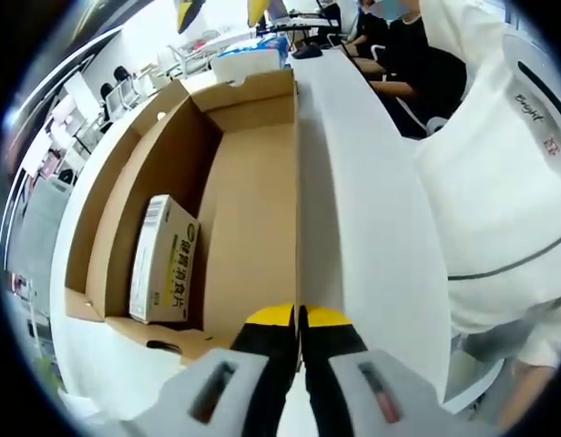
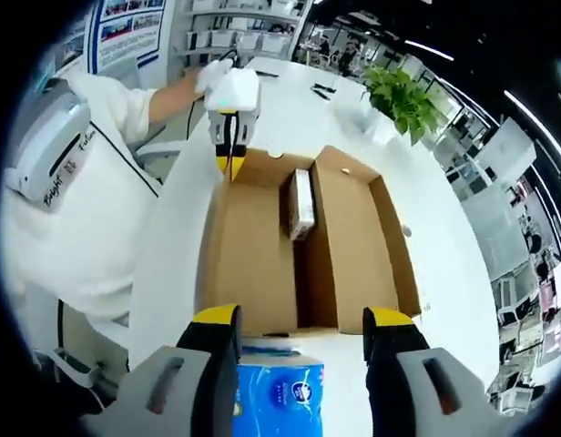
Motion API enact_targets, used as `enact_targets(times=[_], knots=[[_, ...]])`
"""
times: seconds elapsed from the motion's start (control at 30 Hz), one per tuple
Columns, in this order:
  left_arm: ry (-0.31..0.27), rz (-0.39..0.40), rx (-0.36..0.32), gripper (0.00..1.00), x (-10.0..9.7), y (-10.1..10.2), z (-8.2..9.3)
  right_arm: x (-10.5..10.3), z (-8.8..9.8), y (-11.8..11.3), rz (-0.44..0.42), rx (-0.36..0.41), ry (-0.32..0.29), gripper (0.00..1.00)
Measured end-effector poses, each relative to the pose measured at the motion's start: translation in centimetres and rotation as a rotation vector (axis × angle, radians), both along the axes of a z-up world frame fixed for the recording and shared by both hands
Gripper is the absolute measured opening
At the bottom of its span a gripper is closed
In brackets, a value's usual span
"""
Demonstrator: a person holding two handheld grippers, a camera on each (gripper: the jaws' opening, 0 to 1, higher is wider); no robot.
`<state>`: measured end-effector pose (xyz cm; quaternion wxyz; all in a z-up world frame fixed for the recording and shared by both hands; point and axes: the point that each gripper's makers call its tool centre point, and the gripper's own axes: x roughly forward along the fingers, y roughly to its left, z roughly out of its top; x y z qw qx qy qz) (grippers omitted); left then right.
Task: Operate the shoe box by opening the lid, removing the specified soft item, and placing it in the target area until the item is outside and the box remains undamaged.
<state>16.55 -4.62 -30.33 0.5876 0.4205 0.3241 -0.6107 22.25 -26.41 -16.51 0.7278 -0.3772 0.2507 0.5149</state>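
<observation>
Two grippers work at an open cardboard shoe box (image 2: pixel 262 246) on a white table (image 2: pixel 444 273). In the left gripper view, the left gripper (image 1: pixel 299 319) has its yellow-tipped jaws pressed together on the edge of the white lid (image 1: pixel 353 200), which stands up from the box's near wall and runs away toward 12 o'clock. In the right gripper view that same gripper appears at 11 o'clock, held by a person's hand (image 2: pixel 208 75) and clamped on the far end of the lid. Inside the box, a small carton (image 1: pixel 164 259) with green print lies against the dividing wall, at about 9 o'clock in the left gripper view. The right gripper (image 2: pixel 300 332) has its jaws spread wide, nothing between them, hovering over the box's near end. Just below them, at 6 o'clock, a blue pack of tissues (image 2: pixel 279 396) sits outside the box on the table. A potted plant (image 2: pixel 403 100) stands at 1 o'clock.
</observation>
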Motion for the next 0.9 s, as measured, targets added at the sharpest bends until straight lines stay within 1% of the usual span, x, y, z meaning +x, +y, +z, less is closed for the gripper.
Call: enact_targets(times=[0.1, 0.13, 0.17, 0.2, 0.23, 0.27, 0.33, 0.4, 0.43, 0.47, 0.53, 0.6, 0.63, 0.67, 0.7, 0.73, 0.77, 0.8, 0.83, 0.87, 0.9], knots=[[0.002, -0.001, -0.001, 0.01, 0.0, 0.0, 0.0, 0.1, 0.7, 1.1, -0.035, 0.103, 0.014, 0.56], [0.002, 0.000, 0.000, 0.01, 0.0, 0.0, 0.0, 0.1, 1.0, 1.6, -0.031, 0.148, 0.016, 0.56], [0.002, 0.000, 0.001, 0.01, 0.0, 0.0, 0.0, 0.3, 1.4, 2.0, -0.044, 0.192, 0.003, 0.56], [0.001, 0.001, 0.001, 0.01, 0.0, 0.0, 0.0, 0.4, 1.5, 2.2, -0.053, 0.212, -0.002, 0.56], [0.001, 0.002, 0.001, 0.01, 0.0, 0.0, 0.0, 0.8, 1.8, 2.2, -0.075, 0.226, -0.018, 0.56], [0.001, 0.002, 0.000, 0.01, 0.0, 0.0, 0.0, 1.5, 2.4, 2.3, -0.122, 0.275, -0.038, 0.56], [0.001, 0.002, 0.001, 0.01, 0.0, 0.0, 0.0, 1.7, 3.8, 3.0, -0.151, 0.394, -0.021, 0.56], [0.000, 0.002, 0.002, 0.01, 0.0, 0.0, 0.0, 2.0, 5.3, 3.5, -0.170, 0.488, -0.034, 0.56], [0.001, 0.002, 0.001, 0.01, 0.0, 0.0, 0.0, 1.9, 5.8, 3.8, -0.176, 0.526, -0.028, 0.55], [0.001, 0.002, 0.001, 0.01, 0.0, 0.0, 0.0, 2.2, 6.5, 3.9, -0.203, 0.572, -0.020, 0.55], [0.002, 0.003, 0.001, 0.01, 0.0, 0.0, 0.0, 2.1, 6.7, 4.0, -0.225, 0.596, 0.004, 0.55], [0.002, 0.003, 0.001, 0.01, 0.0, 0.0, 0.0, 2.0, 6.7, 4.4, -0.226, 0.606, -0.005, 0.55], [0.001, 0.002, 0.001, 0.01, 0.0, 0.0, 0.0, 2.2, 6.8, 4.4, -0.245, 0.615, -0.020, 0.54], [0.001, 0.002, 0.000, 0.01, 0.0, 0.0, 0.0, 2.3, 6.7, 4.4, -0.252, 0.604, -0.045, 0.54], [0.001, 0.003, 0.000, 0.01, 0.0, 0.0, 0.0, 2.0, 6.6, 4.8, -0.250, 0.612, -0.037, 0.54], [0.001, 0.003, 0.000, 0.01, 0.0, 0.0, 0.0, 2.0, 6.6, 5.0, -0.270, 0.633, -0.022, 0.55], [0.001, 0.002, 0.000, 0.01, 0.0, 0.0, 0.0, 2.7, 6.1, 4.7, -0.334, 0.617, -0.028, 0.57], [0.001, 0.003, 0.000, 0.01, 0.0, 0.0, 0.0, 3.3, 5.8, 4.1, -0.376, 0.593, -0.060, 0.57], [0.001, 0.003, 0.000, 0.01, 0.0, 0.0, 0.0, 3.2, 5.8, 4.4, -0.358, 0.604, -0.058, 0.55], [0.001, 0.002, 0.000, 0.01, 0.0, 0.0, 0.0, 3.3, 5.8, 4.4, -0.372, 0.622, -0.043, 0.54], [0.001, 0.003, 0.000, 0.01, 0.0, 0.0, 0.0, 3.7, 5.6, 4.0, -0.422, 0.626, -0.046, 0.53]])
